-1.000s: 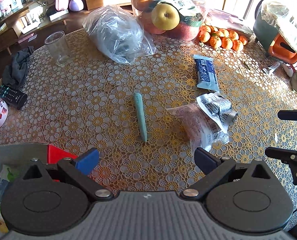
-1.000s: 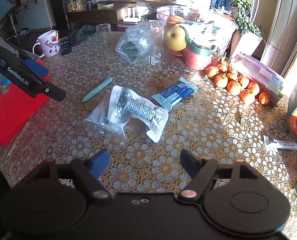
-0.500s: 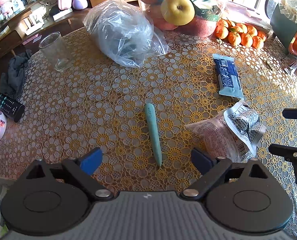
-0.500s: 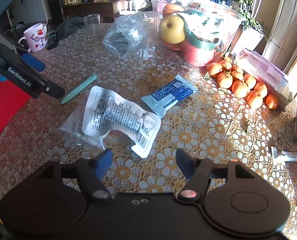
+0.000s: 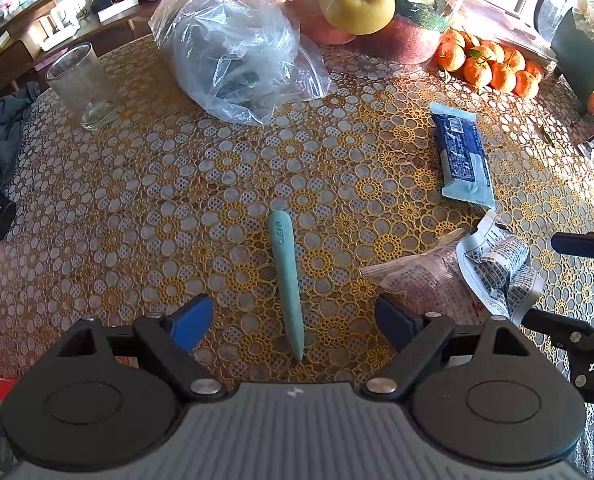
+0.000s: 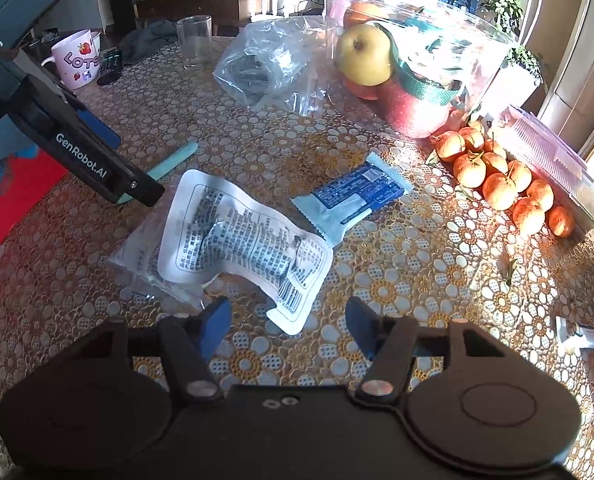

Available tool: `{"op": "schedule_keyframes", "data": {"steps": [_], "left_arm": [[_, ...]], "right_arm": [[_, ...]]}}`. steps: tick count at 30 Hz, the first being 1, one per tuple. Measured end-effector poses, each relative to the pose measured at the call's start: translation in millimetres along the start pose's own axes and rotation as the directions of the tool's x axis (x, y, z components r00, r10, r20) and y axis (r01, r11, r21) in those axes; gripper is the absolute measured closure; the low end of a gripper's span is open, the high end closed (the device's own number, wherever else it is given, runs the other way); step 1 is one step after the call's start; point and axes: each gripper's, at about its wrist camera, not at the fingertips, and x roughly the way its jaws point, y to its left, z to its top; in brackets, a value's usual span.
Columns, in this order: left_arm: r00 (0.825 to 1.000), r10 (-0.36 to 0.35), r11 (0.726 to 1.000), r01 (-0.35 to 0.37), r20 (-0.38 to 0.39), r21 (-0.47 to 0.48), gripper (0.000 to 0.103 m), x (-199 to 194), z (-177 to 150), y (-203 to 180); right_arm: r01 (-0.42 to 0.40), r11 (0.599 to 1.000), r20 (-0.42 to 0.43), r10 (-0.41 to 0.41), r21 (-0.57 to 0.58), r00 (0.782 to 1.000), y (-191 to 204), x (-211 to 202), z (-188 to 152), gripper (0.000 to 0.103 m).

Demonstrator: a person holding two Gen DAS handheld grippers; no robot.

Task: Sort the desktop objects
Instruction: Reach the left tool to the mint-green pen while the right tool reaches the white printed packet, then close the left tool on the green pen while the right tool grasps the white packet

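Both tools nearer: pen [image 5: 287,276], wrapper [image 6: 241,240].

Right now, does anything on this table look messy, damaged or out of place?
Yes. The white printed packet lies crumpled and curled over a clear wrapper, near the blue packet. Nothing looks spilled. Both grippers, left and right, are open and empty.

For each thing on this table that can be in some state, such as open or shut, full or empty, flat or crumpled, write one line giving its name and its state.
Left gripper: open, around the pen's tip.
Right gripper: open, holding nothing.
Green pen: lying flat, not gripped.
White packet: crumpled.
Blue packet: lying flat, looks sealed.
Drinking glass: upright, empty.
Plastic bag: bulging, something dark inside.
Mug: upright.
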Motion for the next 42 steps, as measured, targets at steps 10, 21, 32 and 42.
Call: {"op": "schedule_keyframes", "data": {"steps": [10,21,32,42], "left_arm": [[1.000,-0.023,1.000,0.023,-0.019,-0.011,0.032,14.6,1.6,-1.4],[1.000,-0.028,0.999,0.027,0.009,0.024,0.072,13.8,5.2,-6.5],[0.999,-0.029,0.998,0.028,0.022,0.048,0.092,13.5,1.8,-11.7],[0.999,-0.037,0.998,0.037,0.015,0.044,0.093,6.6,-5.5,-11.4]], "right_arm": [[0.015,0.998,0.026,-0.014,-0.055,1.000,11.2,6.6,11.3,0.048],[0.037,0.994,0.045,-0.032,-0.106,0.998,23.0,15.7,19.2,0.067],[0.037,0.995,0.047,-0.032,-0.090,0.998,22.1,11.8,18.2,0.073],[0.018,0.999,0.030,-0.016,-0.049,0.999,16.7,-0.2,14.2,0.078]]}}
